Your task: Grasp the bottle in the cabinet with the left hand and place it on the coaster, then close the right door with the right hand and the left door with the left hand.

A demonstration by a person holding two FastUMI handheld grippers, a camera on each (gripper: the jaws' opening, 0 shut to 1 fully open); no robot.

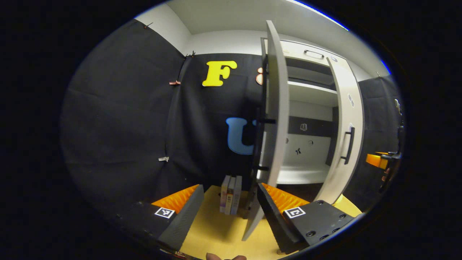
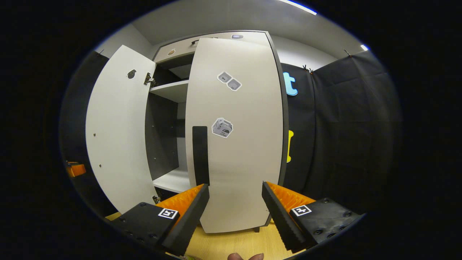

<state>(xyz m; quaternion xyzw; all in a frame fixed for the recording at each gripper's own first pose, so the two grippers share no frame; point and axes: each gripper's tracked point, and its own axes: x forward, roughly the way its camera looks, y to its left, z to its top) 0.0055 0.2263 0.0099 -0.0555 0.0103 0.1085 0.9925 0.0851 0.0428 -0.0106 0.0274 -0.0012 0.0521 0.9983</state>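
Both pale grey cabinet doors stand ajar, both tongs released and holding nothing.

In the left gripper view, the left tongs (image 1: 228,202) straddle the edge of the left door (image 1: 276,119) above the yellow wooden counter (image 1: 216,231), near upright books (image 1: 231,195). In the right gripper view, the right tongs (image 2: 235,202) face the right door (image 2: 238,144) beside its black handle (image 2: 200,155). I cannot tell where the bottle is.

Right door (image 2: 234,144) stickers (image 2: 222,127): print too small to read.
Books (image 1: 231,195) left of the left door (image 1: 276,119): spine text illegible.
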